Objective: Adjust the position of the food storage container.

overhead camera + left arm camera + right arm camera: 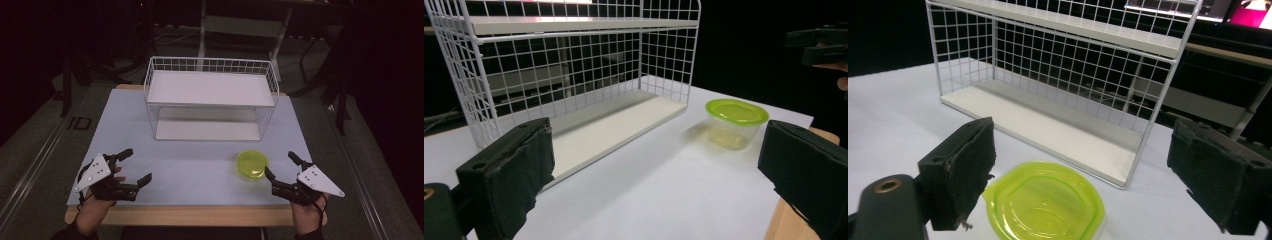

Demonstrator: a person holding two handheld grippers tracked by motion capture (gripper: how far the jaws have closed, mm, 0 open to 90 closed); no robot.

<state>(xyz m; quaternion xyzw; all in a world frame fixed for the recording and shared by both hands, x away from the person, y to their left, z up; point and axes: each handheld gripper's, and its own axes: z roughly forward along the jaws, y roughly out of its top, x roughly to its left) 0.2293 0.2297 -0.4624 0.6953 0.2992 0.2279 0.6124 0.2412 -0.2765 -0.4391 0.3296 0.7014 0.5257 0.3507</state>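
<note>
Right tongs (281, 172) are hovering wide open and empty, jaws flanking the lidded green container (252, 164) without touching it. Container is sitting on the tabletop (190, 160) at about 5 o'clock from the white wire shelf (210, 97). Left tongs (136, 166) are also gaping, holding nothing. Judging by this, nothing is grasped yet; pickup and placing are all remaining.

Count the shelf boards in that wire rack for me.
2: the upper shelf board spans the top of the white wire rack; the lower shelf board rests on the table underneath it.
</note>
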